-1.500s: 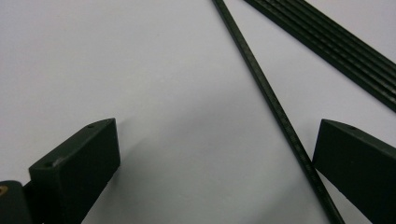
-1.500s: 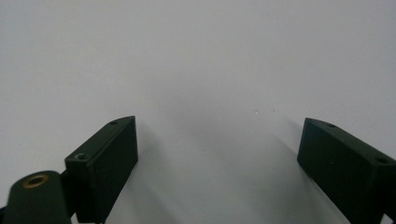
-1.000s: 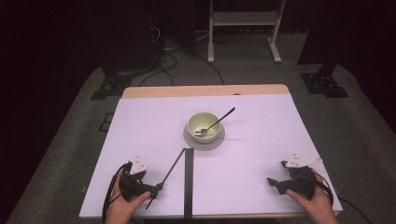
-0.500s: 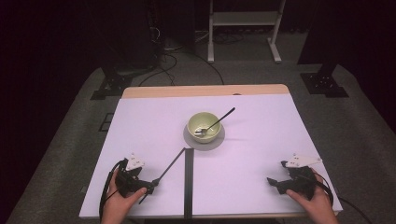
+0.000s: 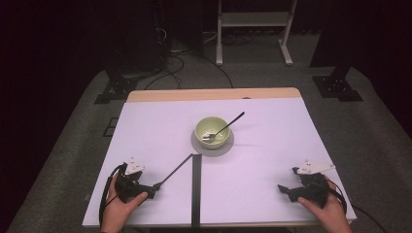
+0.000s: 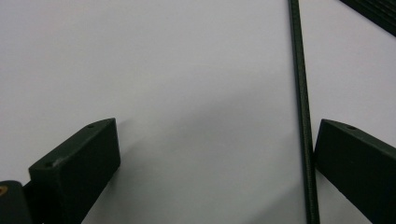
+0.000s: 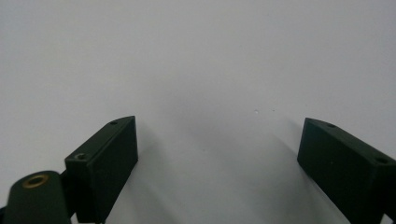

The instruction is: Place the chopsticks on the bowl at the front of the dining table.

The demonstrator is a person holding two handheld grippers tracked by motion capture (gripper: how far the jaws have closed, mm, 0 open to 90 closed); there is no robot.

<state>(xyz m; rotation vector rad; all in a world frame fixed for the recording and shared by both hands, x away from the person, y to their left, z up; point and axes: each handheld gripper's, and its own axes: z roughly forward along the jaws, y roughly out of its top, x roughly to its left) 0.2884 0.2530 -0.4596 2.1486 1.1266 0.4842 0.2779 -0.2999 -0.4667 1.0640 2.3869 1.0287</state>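
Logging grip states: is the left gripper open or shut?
Open. In the left gripper view the left gripper has its jaws set wide apart, with the thin black rod lying against the inner side of one.

Between the spread jaws of the left gripper [image 6: 215, 154], the table [image 6: 163, 70] surface looks smooth, matt and white, like laminate or paper. Against the inner face of one jaw runs a thin black rod [image 6: 301, 102], matt with a finely ribbed texture. The jaws look like matt black plastic. The right gripper [image 7: 219, 154] shows the same plastic over the same white surface.
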